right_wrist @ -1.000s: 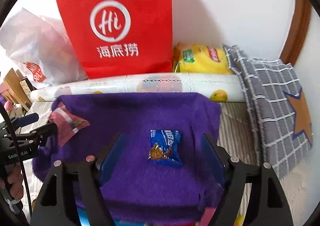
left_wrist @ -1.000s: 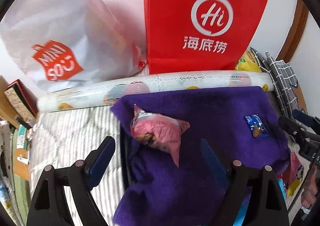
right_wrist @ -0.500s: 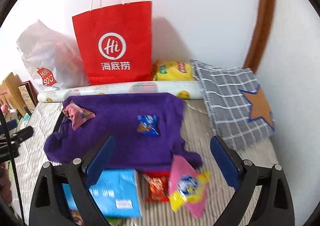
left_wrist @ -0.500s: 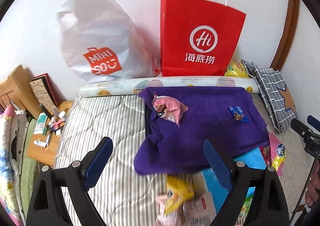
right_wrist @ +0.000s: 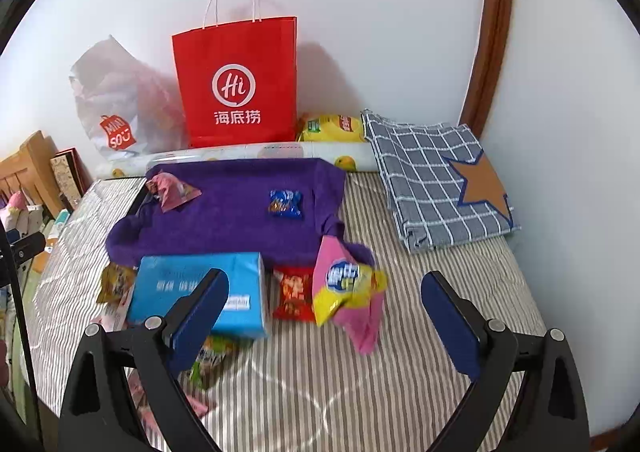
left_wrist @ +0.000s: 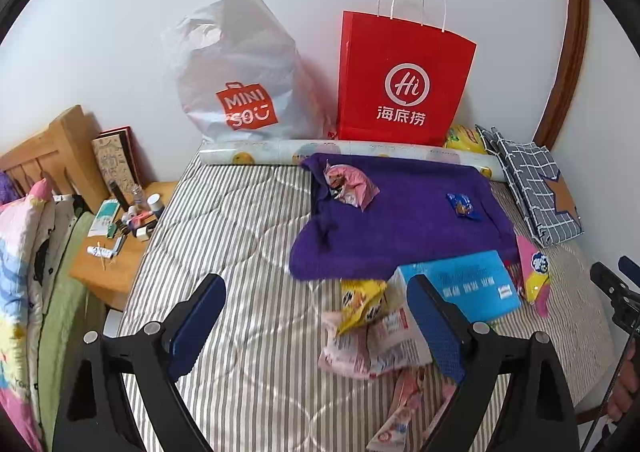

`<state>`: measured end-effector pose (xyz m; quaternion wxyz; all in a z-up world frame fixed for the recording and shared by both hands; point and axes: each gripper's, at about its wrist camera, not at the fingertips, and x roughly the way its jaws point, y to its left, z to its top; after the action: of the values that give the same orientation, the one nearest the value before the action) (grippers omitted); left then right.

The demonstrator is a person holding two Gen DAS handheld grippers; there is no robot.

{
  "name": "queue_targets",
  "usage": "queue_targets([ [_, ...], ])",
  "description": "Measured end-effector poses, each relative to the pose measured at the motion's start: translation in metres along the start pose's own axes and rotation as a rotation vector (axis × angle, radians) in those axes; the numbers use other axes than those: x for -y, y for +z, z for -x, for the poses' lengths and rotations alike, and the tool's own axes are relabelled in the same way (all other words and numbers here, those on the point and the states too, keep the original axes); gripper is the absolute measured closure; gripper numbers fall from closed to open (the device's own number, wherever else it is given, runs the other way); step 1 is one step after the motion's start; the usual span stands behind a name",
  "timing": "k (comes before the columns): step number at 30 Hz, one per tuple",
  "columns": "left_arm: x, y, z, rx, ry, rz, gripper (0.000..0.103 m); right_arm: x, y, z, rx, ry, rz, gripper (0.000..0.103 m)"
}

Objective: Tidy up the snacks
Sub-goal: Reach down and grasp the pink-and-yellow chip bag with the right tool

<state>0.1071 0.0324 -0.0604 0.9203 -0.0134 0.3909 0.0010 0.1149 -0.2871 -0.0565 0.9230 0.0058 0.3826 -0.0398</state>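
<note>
Both tools have pulled back from the purple towel (right_wrist: 240, 211), and more of the striped bed (right_wrist: 320, 372) shows. The left tool (left_wrist: 316, 316) and right tool (right_wrist: 324, 312) hang released and empty. A pink snack (right_wrist: 172, 191) and blue snack (right_wrist: 285, 203) lie on the towel; other packets crowd its near edge. Red bag (right_wrist: 236, 83) stands against the wall.

White wall (right_wrist: 380, 31), striped mattress (left_wrist: 240, 232), wooden nightstand (left_wrist: 116, 264)

Fuzzy matt purple towel (right_wrist: 240, 207); glossy foil blue snack packet (right_wrist: 285, 203)
</note>
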Motion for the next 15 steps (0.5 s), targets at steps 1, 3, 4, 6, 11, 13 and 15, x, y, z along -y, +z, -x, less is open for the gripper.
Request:
queue_targets([
  [1,0.000,-0.002,0.001,0.000,0.005,0.005,0.011,0.002,-0.004,0.003,-0.001,0.000,-0.005,0.007],
  [3,0.000,-0.007,0.004,0.001,0.009,0.019,0.011,0.006,-0.010,0.006,-0.002,-0.003,-0.013,0.007],
  [4,0.000,-0.009,0.005,0.002,0.007,0.024,0.011,0.009,-0.013,0.007,-0.006,-0.006,-0.017,0.007],
  [6,-0.001,-0.011,0.007,0.017,0.009,0.032,0.011,0.013,-0.016,0.008,-0.003,-0.004,-0.023,0.007],
  [11,-0.001,-0.017,0.002,0.032,0.015,0.050,0.011,0.021,-0.022,0.007,0.011,-0.016,-0.025,0.007],
  [13,-0.001,-0.019,-0.004,0.026,0.018,0.056,0.011,0.027,-0.025,0.001,0.011,0.007,-0.045,0.007],
  [15,0.000,-0.021,-0.010,0.022,0.030,0.055,0.011,0.032,-0.027,-0.010,0.002,0.022,-0.065,0.009],
])
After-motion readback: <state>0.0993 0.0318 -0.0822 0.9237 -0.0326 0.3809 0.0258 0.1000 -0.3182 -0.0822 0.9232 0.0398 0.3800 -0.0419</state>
